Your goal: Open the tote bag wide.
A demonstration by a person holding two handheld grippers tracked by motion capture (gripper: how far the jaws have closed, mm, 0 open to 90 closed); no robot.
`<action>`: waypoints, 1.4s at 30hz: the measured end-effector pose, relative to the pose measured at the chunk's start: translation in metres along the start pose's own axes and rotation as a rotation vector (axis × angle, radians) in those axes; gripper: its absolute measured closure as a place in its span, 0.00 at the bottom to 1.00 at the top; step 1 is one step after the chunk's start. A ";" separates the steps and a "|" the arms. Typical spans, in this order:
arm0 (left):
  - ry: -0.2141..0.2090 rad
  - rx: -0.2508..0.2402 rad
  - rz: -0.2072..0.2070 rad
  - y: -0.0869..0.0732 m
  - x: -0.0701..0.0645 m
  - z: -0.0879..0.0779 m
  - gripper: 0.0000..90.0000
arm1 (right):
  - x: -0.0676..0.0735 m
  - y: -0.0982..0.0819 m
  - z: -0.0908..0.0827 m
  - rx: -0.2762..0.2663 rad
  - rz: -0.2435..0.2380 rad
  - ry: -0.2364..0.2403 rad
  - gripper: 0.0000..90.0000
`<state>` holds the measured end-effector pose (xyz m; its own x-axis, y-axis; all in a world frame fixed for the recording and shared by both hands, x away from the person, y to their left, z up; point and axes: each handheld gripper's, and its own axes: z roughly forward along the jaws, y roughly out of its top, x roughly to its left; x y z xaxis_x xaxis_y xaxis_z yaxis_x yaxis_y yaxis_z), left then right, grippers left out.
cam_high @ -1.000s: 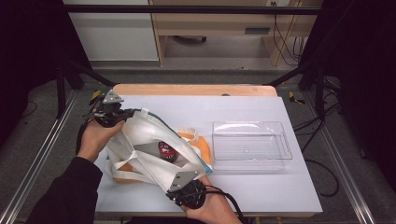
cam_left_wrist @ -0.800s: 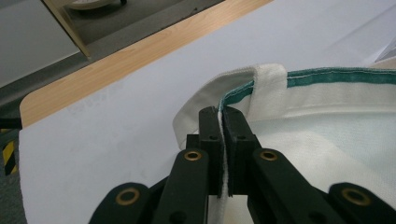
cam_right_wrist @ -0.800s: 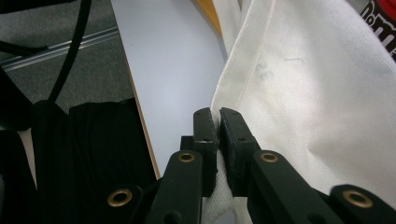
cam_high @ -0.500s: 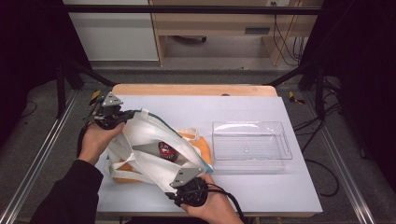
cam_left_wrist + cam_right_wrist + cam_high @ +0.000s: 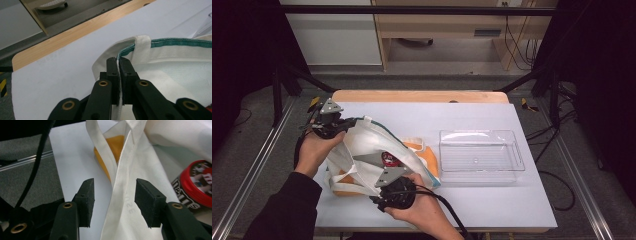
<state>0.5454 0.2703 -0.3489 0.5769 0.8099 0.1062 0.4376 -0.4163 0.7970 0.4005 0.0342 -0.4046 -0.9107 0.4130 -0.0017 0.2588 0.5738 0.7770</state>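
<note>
A white cloth tote bag with a teal-trimmed rim stands open on the table over an orange bag. My left gripper is shut on the bag's rim and holds it up at the left. A red-lidded candy tin lies in the bag's mouth. My right gripper is at the bag's near side. Its jaws have just been opening. A white strap runs up between them, and the pads stand apart from it.
A clear plastic tray sits empty to the right of the bags. The white table has a wooden strip along its far edge. Black cables trail from both grippers, and metal frame rails flank the table.
The right gripper's jaws have spread and let go of the white strap. That hand has shifted a little left and away from the near edge. The left gripper kept its hold.
</note>
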 end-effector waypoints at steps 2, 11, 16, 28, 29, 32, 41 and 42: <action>-0.005 -0.005 -0.003 0.001 -0.001 -0.001 0.97 | -0.001 0.002 0.010 0.017 0.004 -0.005 0.57; -0.020 -0.016 -0.013 0.001 0.002 -0.006 0.97 | -0.011 0.004 0.032 0.046 0.023 0.010 0.88; -0.022 -0.024 -0.022 0.003 0.001 -0.006 0.97 | -0.008 0.004 0.030 0.032 0.009 0.019 0.99; -0.001 -0.013 -0.019 0.002 -0.004 0.008 0.97 | 0.007 -0.001 0.045 0.057 -0.019 0.070 0.99; -0.005 -0.014 -0.030 0.000 -0.004 0.010 0.97 | 0.007 -0.002 0.046 0.058 -0.014 0.072 0.99; -0.009 -0.008 -0.033 -0.004 -0.003 0.014 0.97 | 0.006 -0.005 0.052 0.070 -0.011 0.071 0.99; -0.016 -0.025 -0.049 -0.015 -0.004 0.019 0.97 | 0.002 -0.014 0.062 0.090 0.020 0.069 0.98; -0.017 -0.032 -0.057 -0.017 -0.005 0.019 0.97 | 0.001 -0.014 0.062 0.090 0.022 0.070 0.98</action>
<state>0.5487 0.2655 -0.3742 0.5633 0.8247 0.0506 0.4477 -0.3561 0.8202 0.4161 0.0705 -0.4547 -0.9240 0.3774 0.0611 0.3038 0.6279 0.7166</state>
